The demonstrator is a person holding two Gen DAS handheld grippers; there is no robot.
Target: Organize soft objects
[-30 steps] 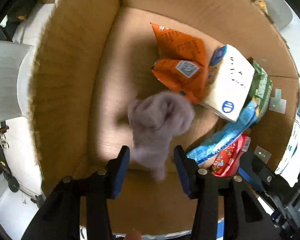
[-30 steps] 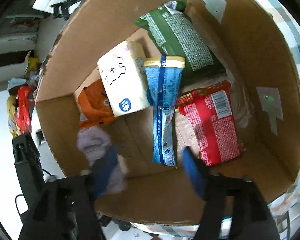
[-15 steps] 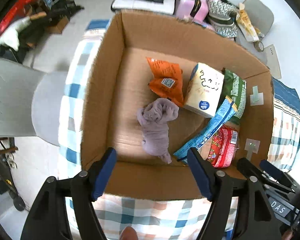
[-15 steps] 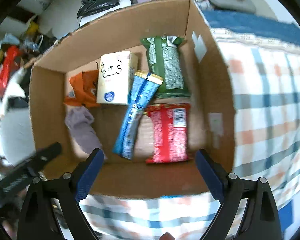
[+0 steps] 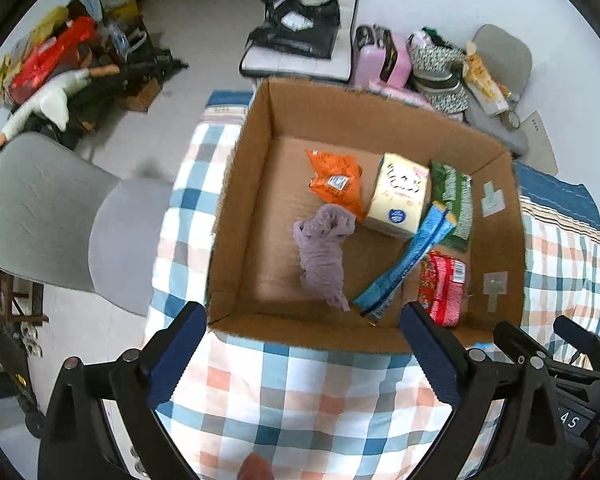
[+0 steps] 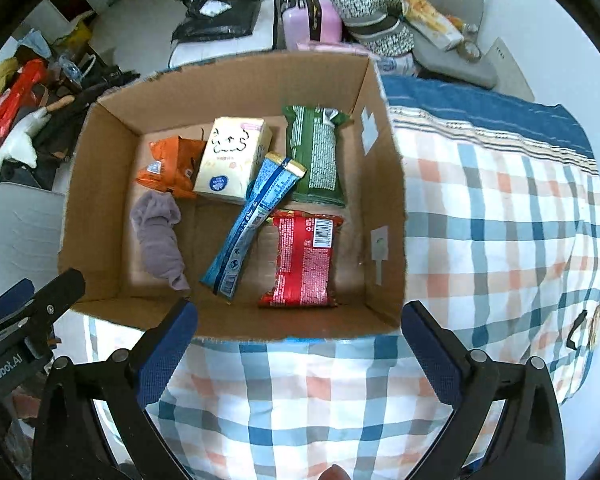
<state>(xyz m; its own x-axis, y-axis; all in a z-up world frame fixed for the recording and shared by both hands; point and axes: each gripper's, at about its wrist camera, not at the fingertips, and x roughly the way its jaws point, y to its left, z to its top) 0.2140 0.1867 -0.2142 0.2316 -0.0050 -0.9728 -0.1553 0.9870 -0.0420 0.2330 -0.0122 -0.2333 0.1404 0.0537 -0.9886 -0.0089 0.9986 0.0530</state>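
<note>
1. Looks near done: six soft items lie in the cardboard box (image 6: 384,184); no loose ones visible on the checked surface (image 6: 500,220)
2. Left tongs (image 5: 300,354) and right tongs (image 6: 298,350) both spread wide, holding nothing, hovering at the box's 6 o'clock edge
3. Purple cloth (image 5: 324,256) crumpled, limp, at 9 o'clock of the packets, touching the orange packet (image 5: 334,184)

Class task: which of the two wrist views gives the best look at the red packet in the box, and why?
The right wrist view: the red packet lies whole and unobstructed, barcode visible, beside the blue packet. In the left wrist view the red packet appears smaller, foreshortened, its near end partly hidden behind one of the left gripper's fingers.
</note>
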